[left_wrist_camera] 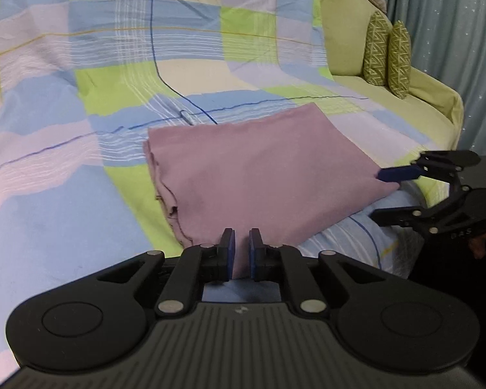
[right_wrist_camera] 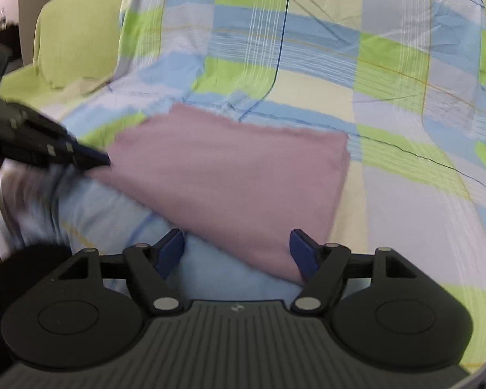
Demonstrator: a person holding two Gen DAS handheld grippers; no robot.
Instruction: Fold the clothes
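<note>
Left gripper (left_wrist_camera: 242,253) pinches the folded mauve cloth's (left_wrist_camera: 262,168) near edge; right gripper (right_wrist_camera: 236,253) hangs spread wide around its corner. One tug on that single pinch could drag the layers askew on the checked sheet (left_wrist_camera: 81,103).

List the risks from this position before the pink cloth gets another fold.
1. The left gripper pinches only the near corner of the folded pink cloth; lifting from there may peel off the top layers and undo the stack, whose left edges already look loose.
2. The right gripper is open, straddling the cloth's near edge; closing here might also catch the checked sheet underneath.
3. The cloth lies near the sofa's front edge, so a tug could slide it off.
</note>
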